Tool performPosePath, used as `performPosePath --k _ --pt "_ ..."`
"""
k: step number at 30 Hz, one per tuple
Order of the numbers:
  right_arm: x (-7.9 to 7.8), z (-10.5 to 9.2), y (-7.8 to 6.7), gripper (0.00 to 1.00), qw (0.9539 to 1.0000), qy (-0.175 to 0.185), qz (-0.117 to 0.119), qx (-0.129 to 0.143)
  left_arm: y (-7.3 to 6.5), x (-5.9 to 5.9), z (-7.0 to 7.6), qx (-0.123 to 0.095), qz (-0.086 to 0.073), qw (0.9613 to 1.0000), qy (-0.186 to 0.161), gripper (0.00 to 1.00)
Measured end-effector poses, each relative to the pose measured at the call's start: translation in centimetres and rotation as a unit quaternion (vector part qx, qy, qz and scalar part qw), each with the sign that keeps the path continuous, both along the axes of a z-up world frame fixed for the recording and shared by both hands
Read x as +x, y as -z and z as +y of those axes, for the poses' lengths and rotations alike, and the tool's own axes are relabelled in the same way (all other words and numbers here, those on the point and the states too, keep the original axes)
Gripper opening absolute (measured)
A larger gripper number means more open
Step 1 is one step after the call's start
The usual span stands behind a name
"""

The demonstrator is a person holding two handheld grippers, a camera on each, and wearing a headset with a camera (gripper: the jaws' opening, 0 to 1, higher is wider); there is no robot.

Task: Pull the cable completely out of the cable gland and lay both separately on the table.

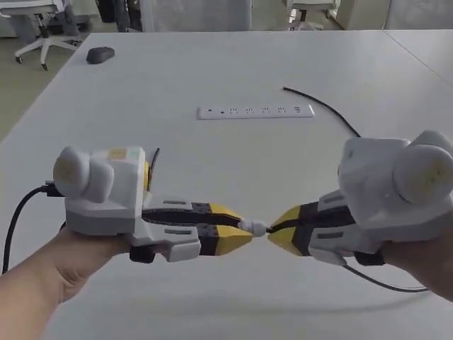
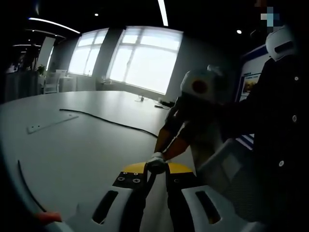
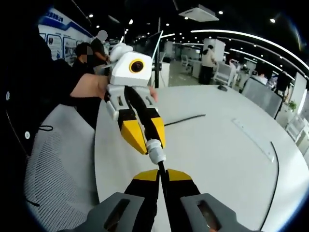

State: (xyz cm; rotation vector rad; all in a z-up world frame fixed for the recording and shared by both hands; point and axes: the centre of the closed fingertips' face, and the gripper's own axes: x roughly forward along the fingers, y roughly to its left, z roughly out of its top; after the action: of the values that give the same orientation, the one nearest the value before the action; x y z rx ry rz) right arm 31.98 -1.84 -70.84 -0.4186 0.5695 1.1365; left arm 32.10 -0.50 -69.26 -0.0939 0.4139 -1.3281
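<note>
Both grippers hover above the white table [image 1: 212, 163], tips facing each other. A small white cable gland [image 1: 256, 228] sits between them. My left gripper [image 1: 244, 230] is shut on the gland [image 2: 155, 162], which its own view shows pinched at the yellow tips [image 2: 133, 169]. My right gripper [image 1: 277, 234] is shut on the thin black cable [image 3: 163, 175] right behind the gland [image 3: 155, 151]. The cable still enters the gland. In the right gripper view the left gripper [image 3: 149, 142] comes in from above, held by a hand.
A white power strip [image 1: 255, 111] lies across the middle of the table, with a loose black cable [image 1: 322, 106] beside it. A dark mouse [image 1: 100, 54] sits at the far left. Office chairs [image 1: 42, 32] stand beyond the table. A person stands close in the left gripper view.
</note>
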Motion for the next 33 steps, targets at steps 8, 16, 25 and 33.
performPosePath --k 8,16,25,33 --pt "0.4 -1.6 0.5 0.00 0.9994 0.033 0.012 -0.006 0.0 0.2 0.2 0.001 -0.002 1.0000 -0.002 0.15" --pt "1.0 -4.0 1.6 0.00 0.9964 0.075 0.017 -0.037 0.1 0.4 0.4 0.000 -0.001 1.0000 -0.006 0.15" --pt "1.5 -8.2 2.6 0.00 0.9897 0.133 0.040 -0.036 0.0 0.4 0.9 0.000 -0.002 1.0000 -0.009 0.15" --pt "1.4 -10.0 3.9 0.00 0.9844 0.160 0.058 -0.045 0.3 0.5 0.8 0.003 0.004 0.9999 -0.009 0.15"
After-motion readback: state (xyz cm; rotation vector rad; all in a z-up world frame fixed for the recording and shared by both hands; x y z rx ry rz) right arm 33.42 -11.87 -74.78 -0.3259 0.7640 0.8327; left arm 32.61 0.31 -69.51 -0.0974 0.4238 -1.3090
